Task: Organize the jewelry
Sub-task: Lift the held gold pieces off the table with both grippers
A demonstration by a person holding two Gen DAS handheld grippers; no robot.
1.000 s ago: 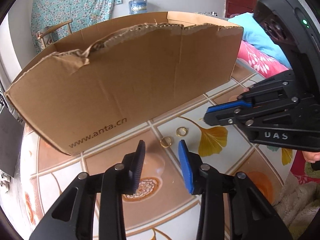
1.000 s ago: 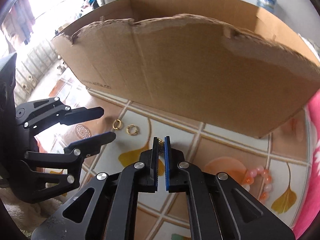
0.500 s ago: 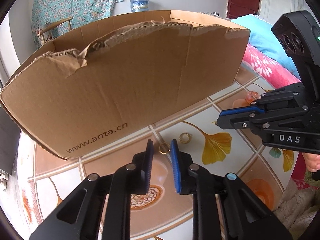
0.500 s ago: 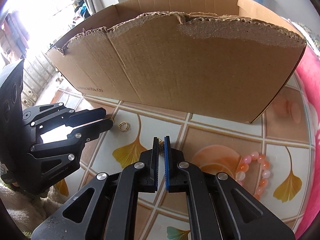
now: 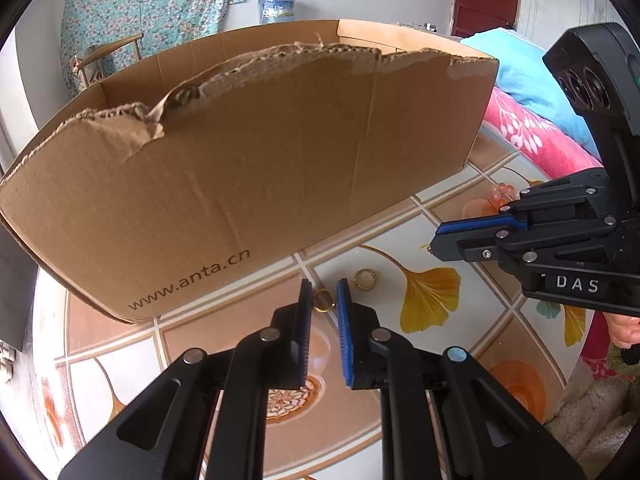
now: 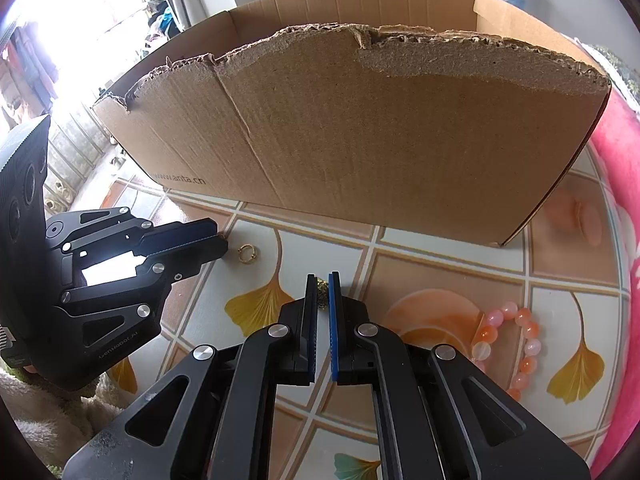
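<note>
The torn-rimmed cardboard box (image 5: 248, 168) stood on the tiled, ginkgo-patterned surface (image 5: 440, 240), filling the far half of both views; its floor was hidden, so what it already held could not be told. In front of it, the left tool (image 5: 323, 300) had just been closing around a small gold ring (image 5: 323, 303), which lay on the surface between its jaws; whether the pads already pressed on it could not be made out. A second gold ring (image 5: 365, 279) lay just beside, free. The right tool (image 6: 321, 294) was clenched on a small gold chain-like piece (image 6: 321, 293), barely showing between its pads. A pink and orange bead bracelet (image 6: 510, 344) rested well apart on the right side.

The step in hand looked like the pick-up of the first ring. Next, the left tool would need to finish its pinch, lift without letting the thin ring slip, and clear the box's ragged wall before releasing inside.
</note>
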